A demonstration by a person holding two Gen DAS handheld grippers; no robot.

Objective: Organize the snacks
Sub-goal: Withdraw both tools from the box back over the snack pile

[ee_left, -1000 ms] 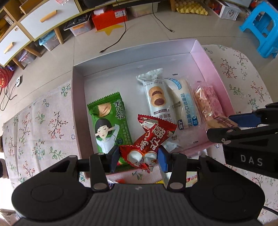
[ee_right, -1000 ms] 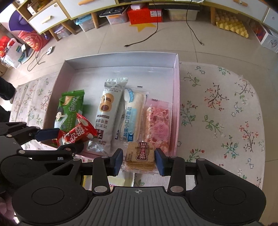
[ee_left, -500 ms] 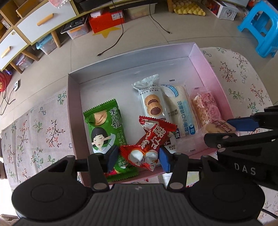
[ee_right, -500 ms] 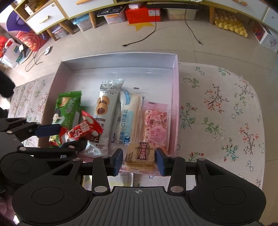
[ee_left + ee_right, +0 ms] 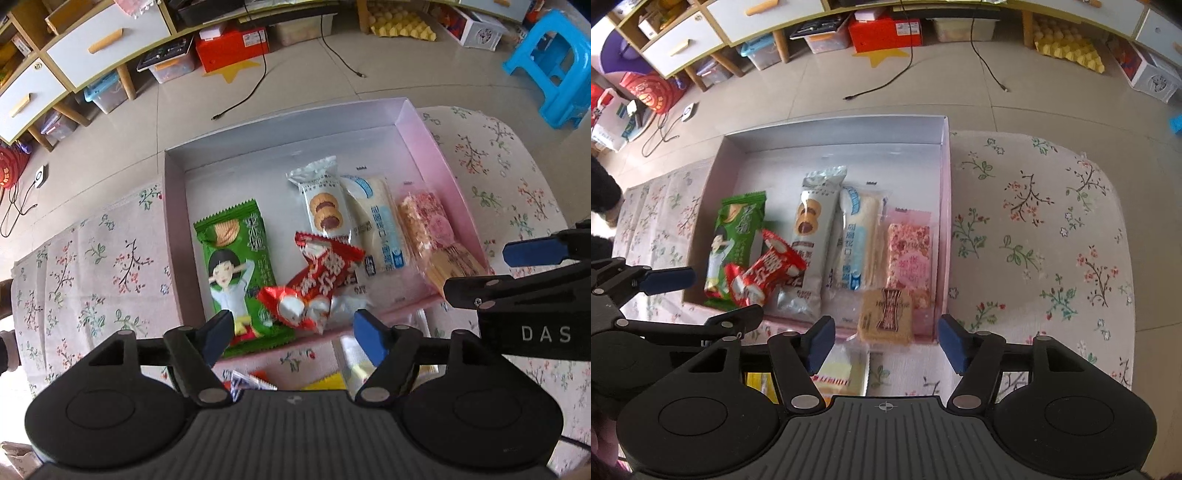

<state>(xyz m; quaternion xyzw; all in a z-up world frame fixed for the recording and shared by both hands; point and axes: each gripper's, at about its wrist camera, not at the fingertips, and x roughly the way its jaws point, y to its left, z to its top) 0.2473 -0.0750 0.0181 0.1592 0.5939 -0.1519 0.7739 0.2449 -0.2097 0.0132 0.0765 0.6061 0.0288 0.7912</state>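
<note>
Our left fingers (image 5: pixel 218 334) stand apart, just spread wider, nothing pressed between them. Ahead of the left gripper (image 5: pixel 291 332) the red candy bag (image 5: pixel 317 277) lies loose in the pink box (image 5: pixel 436 155), its near end between the pads but untouched. To its left we see the green chip packet (image 5: pixel 232 258) lying flat, its bottom end just beside our left pad. Moving right, past the red bag, come the grey cookie pack (image 5: pixel 325 206), the white-and-blue bread pack (image 5: pixel 380 225) and the pink rice-crisp pack (image 5: pixel 424 221), side by side. Over on the right gripper (image 5: pixel 884 339), the pads have just opened too and clasp nothing; the brown biscuit pack (image 5: pixel 884 314) rests at the box's near wall, free between them. The flowered surface (image 5: pixel 1034 229) runs off to the right.
</note>
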